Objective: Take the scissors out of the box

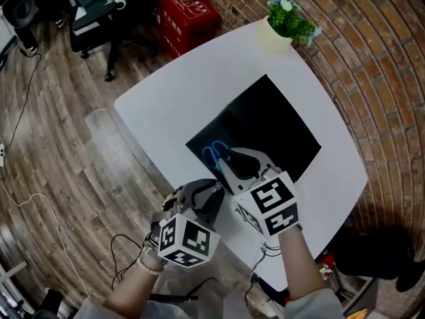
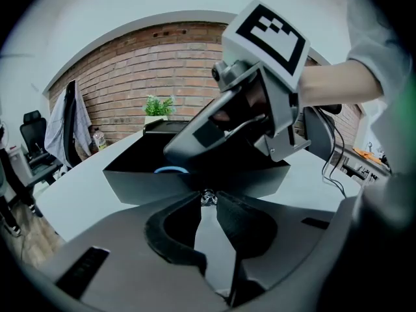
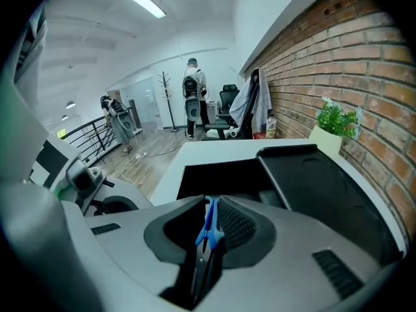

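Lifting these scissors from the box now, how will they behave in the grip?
Likely stiff and light: the scissors sit thin and edge-on in the right tool's shut jaws. Held at the blue handles, they may pivot or slip if jerked.

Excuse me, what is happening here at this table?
A person stands at a white table with a tool in each hand. The right tool is shut on blue-handled scissors, which show over the open black box in the head view. The left tool waits at the box's near edge with its jaws together.
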